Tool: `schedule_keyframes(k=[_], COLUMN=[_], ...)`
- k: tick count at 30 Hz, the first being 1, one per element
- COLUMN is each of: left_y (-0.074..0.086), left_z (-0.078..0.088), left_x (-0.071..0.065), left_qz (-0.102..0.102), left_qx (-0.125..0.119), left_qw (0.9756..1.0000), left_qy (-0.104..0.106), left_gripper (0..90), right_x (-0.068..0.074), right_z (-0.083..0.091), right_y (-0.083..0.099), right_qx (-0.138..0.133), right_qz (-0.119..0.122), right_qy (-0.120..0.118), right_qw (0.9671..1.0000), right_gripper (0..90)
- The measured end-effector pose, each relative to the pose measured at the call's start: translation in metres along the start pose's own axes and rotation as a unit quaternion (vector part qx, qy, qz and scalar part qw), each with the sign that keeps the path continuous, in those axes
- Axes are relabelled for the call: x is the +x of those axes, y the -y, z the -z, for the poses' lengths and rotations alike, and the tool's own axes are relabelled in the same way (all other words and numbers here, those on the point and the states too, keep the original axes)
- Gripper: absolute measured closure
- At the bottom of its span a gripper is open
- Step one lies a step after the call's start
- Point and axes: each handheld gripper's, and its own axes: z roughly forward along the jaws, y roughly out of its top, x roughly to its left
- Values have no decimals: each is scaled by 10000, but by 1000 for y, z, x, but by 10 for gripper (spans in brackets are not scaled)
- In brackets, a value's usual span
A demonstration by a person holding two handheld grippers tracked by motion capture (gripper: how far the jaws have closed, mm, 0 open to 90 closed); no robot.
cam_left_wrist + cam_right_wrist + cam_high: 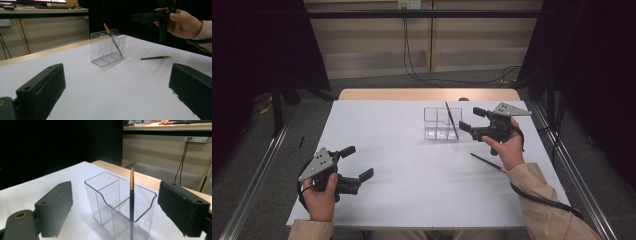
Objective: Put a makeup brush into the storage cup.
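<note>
White and matte, the tabletop [412, 170] runs smooth under both my hands, with a strip of pale wood along its far edge and dark curtains to either side. Beyond it are a beige wall, loose black cables on grey floor, and a wall socket high up.

Toward the far right of the table stands a clear plastic organizer [441, 123], hard-walled and glossy, split by thin partitions into compartments, its front lip cut in a curve. One pencil [131, 197] leans inside it, dark-bodied with a golden tapered tip pointing up; from the right gripper view it sits in a front compartment. A second pencil [486, 161] of the same kind lies flat on the table, just beside my right wrist, apart from the organizer.

My right gripper [469, 120] hangs just right of the organizer, its blocky black jaws spread wide with nothing between them. My left gripper [357, 162] rests low near the table's near left corner, jaws likewise spread and empty.

No readable writing or brand marks anywhere.
</note>
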Motion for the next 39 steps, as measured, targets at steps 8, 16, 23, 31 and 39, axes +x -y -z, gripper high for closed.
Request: schedule_keyframes(k=[8,16,23,31,39], left_y=[0,0,1,0,0], left_z=[0,0,-1,-1,2], left_x=[0,0,-1,-1,-1], left_qz=[-12,9,20,1,15], left_qx=[1,-5,16,19,-15], left_qw=[10000,10000,10000,10000,10000], left_qy=[6,6,24,26,-1], left_gripper=[6,6,6,7,5], right_x=[-1,0,-1,-2,1], right_z=[10,20,29,39,46], right_y=[5,8,9,11,21], right_qx=[25,37,121,145,176], right_qz=[-12,13,91,113,104], right_qy=[21,31,56,60,49], right_qw=[10000,10000,9999,9998,9998], right_gripper=[114,102,94,82,78])
